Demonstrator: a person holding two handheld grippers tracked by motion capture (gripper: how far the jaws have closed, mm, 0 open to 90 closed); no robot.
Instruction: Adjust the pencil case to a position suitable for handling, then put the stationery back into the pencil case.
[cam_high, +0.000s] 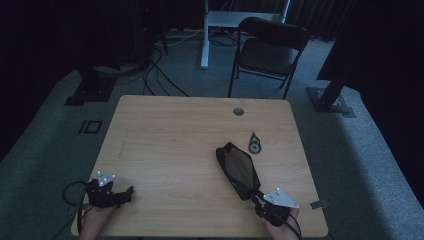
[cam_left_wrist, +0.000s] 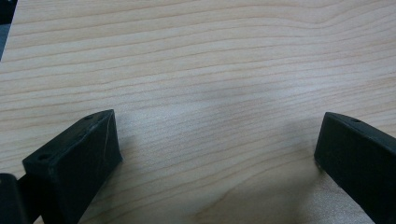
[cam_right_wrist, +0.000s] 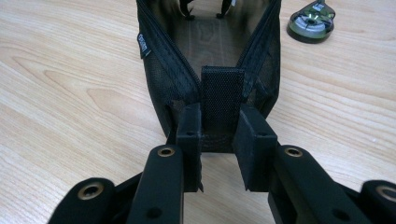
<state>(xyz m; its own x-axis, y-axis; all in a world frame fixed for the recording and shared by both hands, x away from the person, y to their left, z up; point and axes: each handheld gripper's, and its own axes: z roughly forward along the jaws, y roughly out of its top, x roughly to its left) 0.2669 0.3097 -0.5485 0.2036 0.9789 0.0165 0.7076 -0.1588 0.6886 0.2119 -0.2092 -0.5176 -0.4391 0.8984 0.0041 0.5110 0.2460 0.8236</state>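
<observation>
A black mesh zip pouch (cam_high: 239, 170) lies on the wooden table (cam_high: 170, 145), right of centre, its mouth open and pointing away. My right gripper (cam_high: 258, 198) is shut on the pouch's near end. In the right gripper view the pads (cam_right_wrist: 189, 133) clamp the black webbing tab (cam_right_wrist: 222, 100) of the pouch (cam_right_wrist: 159, 60). A small round green and silver object (cam_high: 255, 144) lies just beyond the pouch; it appears at the top right as the round object (cam_right_wrist: 312, 21). My left gripper (cam_high: 131, 192) rests at the front left of the table; its jaws stand wide apart, open over bare wood (cam_left_wrist: 205, 93).
A round cable hole (cam_high: 238, 111) sits near the table's far edge. A black folding chair (cam_high: 270, 50) stands behind the table. Cables and stand bases lie on the grey floor at the far left and right.
</observation>
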